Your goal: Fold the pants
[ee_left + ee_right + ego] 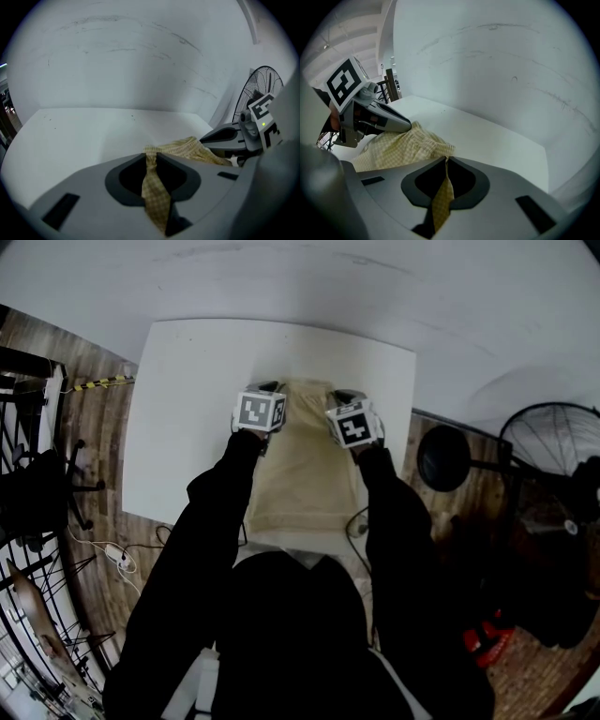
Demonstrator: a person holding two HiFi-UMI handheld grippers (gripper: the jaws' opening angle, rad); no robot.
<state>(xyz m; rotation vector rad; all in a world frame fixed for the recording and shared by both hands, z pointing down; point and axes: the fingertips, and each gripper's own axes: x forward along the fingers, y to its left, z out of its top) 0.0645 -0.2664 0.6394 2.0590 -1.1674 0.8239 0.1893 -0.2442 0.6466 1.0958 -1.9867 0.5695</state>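
Observation:
Pale yellow checked pants (305,465) lie lengthwise on the white table (187,409), their near end hanging at the table's front edge. My left gripper (269,390) is shut on the far left corner of the pants (154,187). My right gripper (342,397) is shut on the far right corner of the pants (442,197). In each gripper view a strip of cloth runs between the closed jaws, and the other gripper (243,136) (370,117) shows alongside, over the bunched cloth. The person's black sleeves hide the sides of the pants in the head view.
A white wall rises just behind the table. A black standing fan (553,474) and a round black stool (442,457) stand on the wooden floor to the right. A black chair (47,488) and cables (117,554) lie to the left.

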